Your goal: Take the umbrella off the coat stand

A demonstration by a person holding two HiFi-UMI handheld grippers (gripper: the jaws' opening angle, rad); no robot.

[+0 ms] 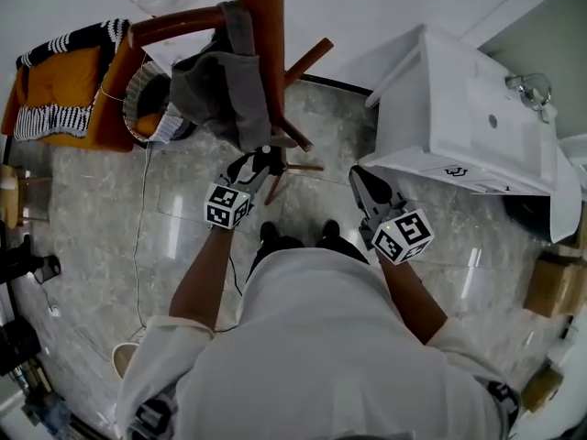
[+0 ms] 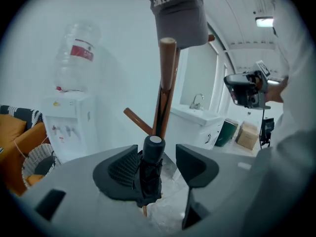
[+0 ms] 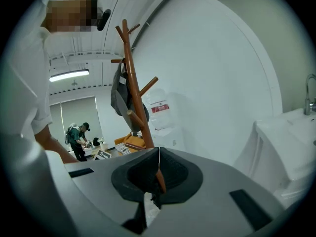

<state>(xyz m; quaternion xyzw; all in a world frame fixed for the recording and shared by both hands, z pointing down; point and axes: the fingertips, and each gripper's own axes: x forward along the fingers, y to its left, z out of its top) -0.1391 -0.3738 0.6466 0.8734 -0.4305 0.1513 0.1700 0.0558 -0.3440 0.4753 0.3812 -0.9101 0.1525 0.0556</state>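
Note:
The wooden coat stand (image 1: 261, 53) rises straight ahead, a grey garment (image 1: 215, 85) draped on its pegs. In the left gripper view the stand's post (image 2: 165, 83) is just beyond the jaws and the garment (image 2: 177, 14) hangs above. A black folded umbrella (image 2: 149, 174) with a grey end cap hangs upright between the jaws of my left gripper (image 2: 158, 154), close against the left pad; the right pad stands clear of it. This gripper (image 1: 264, 161) is open, low at the stand. My right gripper (image 1: 359, 180) hovers to the right, shut and empty (image 3: 159, 167), facing the stand (image 3: 133, 83).
A white sink cabinet (image 1: 459, 108) stands at the right. An orange sofa (image 1: 64, 90) and a wicker basket (image 1: 138, 99) are at the left, a water dispenser (image 2: 69, 122) behind. Cardboard boxes (image 1: 555, 282) sit far right. A cable (image 1: 139, 218) runs across the floor.

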